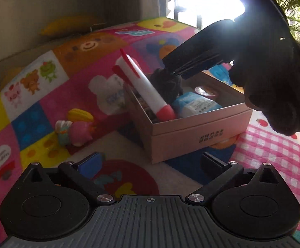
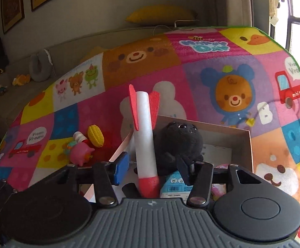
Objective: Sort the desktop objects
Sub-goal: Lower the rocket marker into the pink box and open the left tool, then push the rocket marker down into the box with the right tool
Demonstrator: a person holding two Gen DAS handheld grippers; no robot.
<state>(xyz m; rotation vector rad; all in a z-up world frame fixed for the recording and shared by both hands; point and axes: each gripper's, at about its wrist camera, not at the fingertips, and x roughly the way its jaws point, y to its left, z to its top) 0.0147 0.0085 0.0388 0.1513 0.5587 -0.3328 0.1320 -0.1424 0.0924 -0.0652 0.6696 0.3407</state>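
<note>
My box (image 1: 199,130) holds the rocket (image 1: 143,86) and black plush (image 2: 178,142); both tongs, left (image 1: 150,163) and right (image 2: 153,169), gape empty. Corn (image 1: 80,114) and pig (image 1: 80,133) remain outside.

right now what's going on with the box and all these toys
A person is sorting toys into a cardboard box on a colourful play mat. The right tool is over the box, its fingers either side of a foam rocket and a black plush; a grip is not clear. The left tool is open and empty. A pink pig and toy corn lie outside.
</note>
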